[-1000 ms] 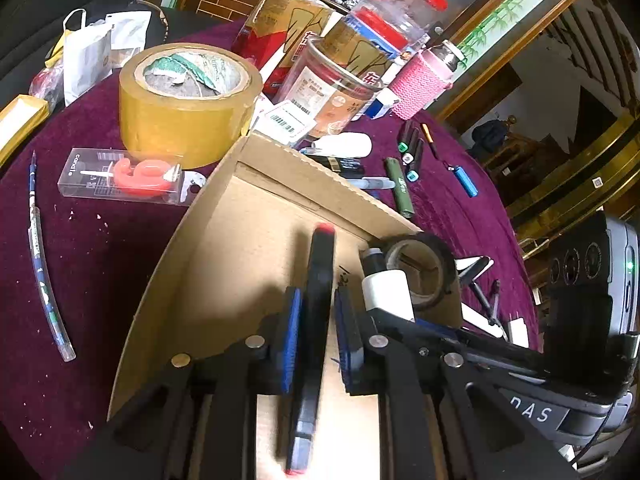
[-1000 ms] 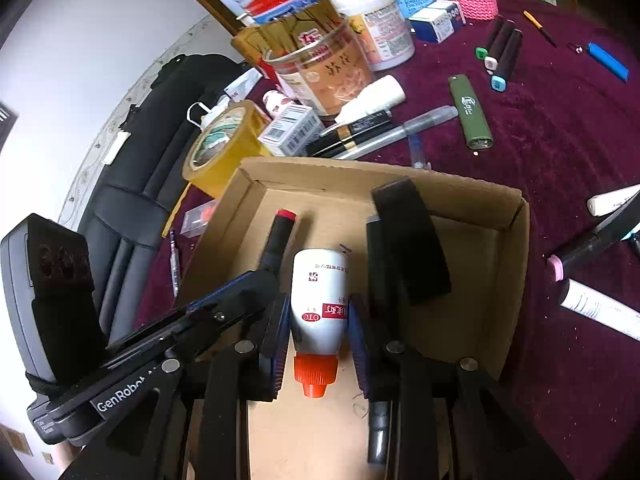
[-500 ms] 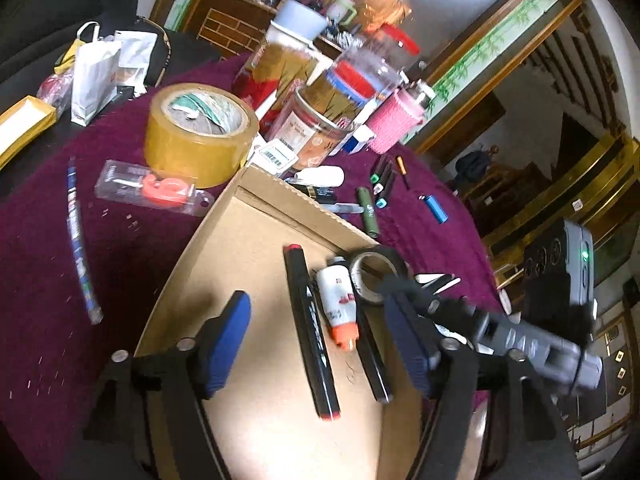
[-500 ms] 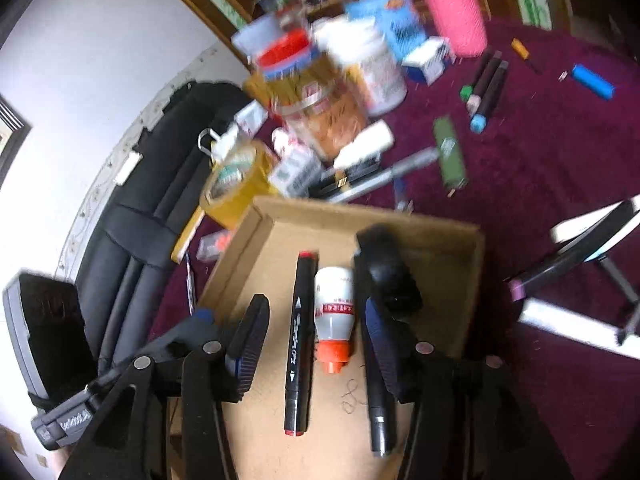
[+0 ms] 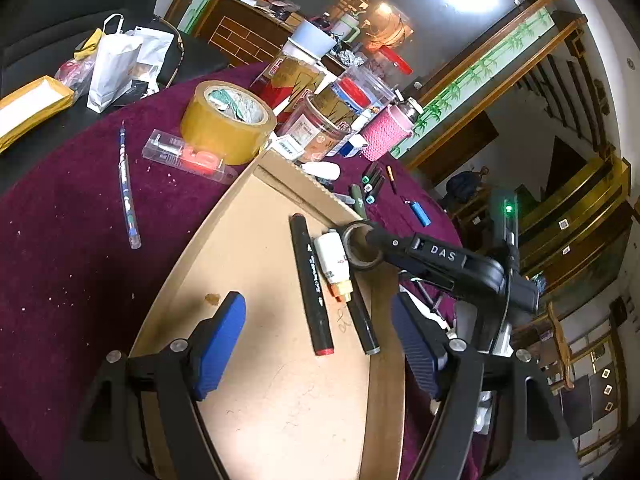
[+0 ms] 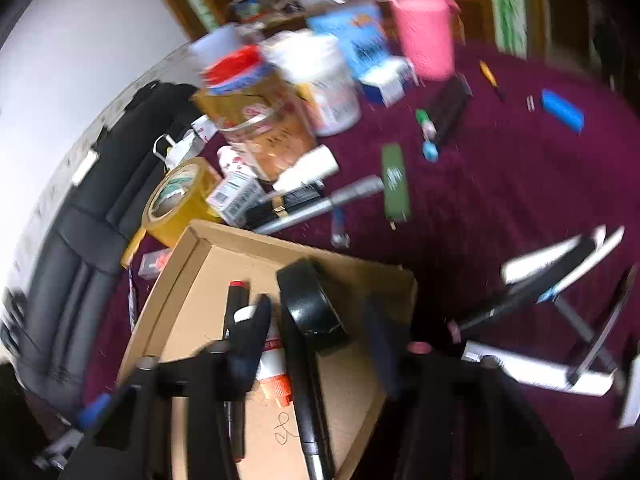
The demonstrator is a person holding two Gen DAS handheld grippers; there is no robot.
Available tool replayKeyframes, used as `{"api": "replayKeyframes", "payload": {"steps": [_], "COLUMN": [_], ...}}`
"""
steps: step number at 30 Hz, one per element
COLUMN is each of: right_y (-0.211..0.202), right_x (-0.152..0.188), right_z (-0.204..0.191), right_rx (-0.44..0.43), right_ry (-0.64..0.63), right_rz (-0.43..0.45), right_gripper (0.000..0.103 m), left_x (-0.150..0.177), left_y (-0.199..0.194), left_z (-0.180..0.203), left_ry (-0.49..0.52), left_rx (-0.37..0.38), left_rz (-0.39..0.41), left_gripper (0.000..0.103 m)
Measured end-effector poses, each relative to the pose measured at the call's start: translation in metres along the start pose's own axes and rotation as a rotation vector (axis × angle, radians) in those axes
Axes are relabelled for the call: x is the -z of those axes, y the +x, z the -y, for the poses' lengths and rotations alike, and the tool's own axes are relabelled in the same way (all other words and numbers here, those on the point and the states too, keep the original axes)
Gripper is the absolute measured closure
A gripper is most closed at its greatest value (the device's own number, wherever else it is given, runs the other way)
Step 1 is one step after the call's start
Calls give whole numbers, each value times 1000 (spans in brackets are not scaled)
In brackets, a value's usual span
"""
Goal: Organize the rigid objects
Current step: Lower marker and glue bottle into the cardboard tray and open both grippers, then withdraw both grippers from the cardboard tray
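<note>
A shallow cardboard box lies on the purple tablecloth. In it lie a black marker with red ends, a small white bottle with an orange cap, a second black pen and a black tape roll. My left gripper is open and empty above the box's near part. My right gripper is open and empty over the box, above the bottle and tape roll; that view is blurred.
A yellow tape roll, a clear case and a patterned pen lie left of the box. Jars, a pink cup, a green lighter, blue lighter and markers lie beyond. White pens lie at right.
My left gripper let go of the red-ended marker and my right let go of the white bottle. Both opened and drew back upward; both items now lie in the box.
</note>
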State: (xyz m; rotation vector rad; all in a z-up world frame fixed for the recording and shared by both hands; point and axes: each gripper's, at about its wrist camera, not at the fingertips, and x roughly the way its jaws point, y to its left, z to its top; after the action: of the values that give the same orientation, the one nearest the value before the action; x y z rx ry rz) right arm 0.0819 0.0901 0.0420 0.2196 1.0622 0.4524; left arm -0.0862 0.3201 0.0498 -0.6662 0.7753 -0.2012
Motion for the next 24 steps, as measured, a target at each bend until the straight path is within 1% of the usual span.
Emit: {"api": "replayKeyframes", "payload": {"steps": [2,4,5,6,7,8,9,11,13,14,15,16,19,24], "right_y": [5,11,13,13,14,13,11,1,-13,-18,-23,-29,-37,-52], "right_x": [2,9,14,17,19,21,22,20,17,17,17,19,28,41], "right_z": [17,34,42,48,53,59,64,65,56,52,49,46,44,57], "right_rx": [-88,-243,-325,-382,-419,-431,-404,-368,-296,-282,-278,-272,-262,-261], "right_ry": [108,240,300,341,372,402,417,393,327,303,280,253,209,199], "right_rz": [-48,-110,-126,-134,-139,-143,-132,-93,-65,-56,-50,-48,-55,-31], "right_gripper": [72,74,74,74,74,75,74,74,65,55,48,45,44,44], "left_x": [2,3,4,6,6,8,9,11,13,14,15,16,18,23], "left_y": [1,2,3,4,5,5,6,6,5,5,5,4,3,-1], "left_z": [-2,-3,-3,-3,-3,-3,-3,-2,0,1,2,3,4,8], "left_ry": [-8,-9,-11,-14,-16,-19,-20,-16,-8,-5,-4,-4,-11,-2], "left_rx": [10,14,16,20,23,23,24,25,24,25,26,28,31,27], "left_rz": [-6,-11,-13,-17,-20,-24,-27,-31,-35,-37,-39,-39,-36,-36], "left_gripper": [29,29,29,29,29,29,29,29,29,29,29,29,29,29]}}
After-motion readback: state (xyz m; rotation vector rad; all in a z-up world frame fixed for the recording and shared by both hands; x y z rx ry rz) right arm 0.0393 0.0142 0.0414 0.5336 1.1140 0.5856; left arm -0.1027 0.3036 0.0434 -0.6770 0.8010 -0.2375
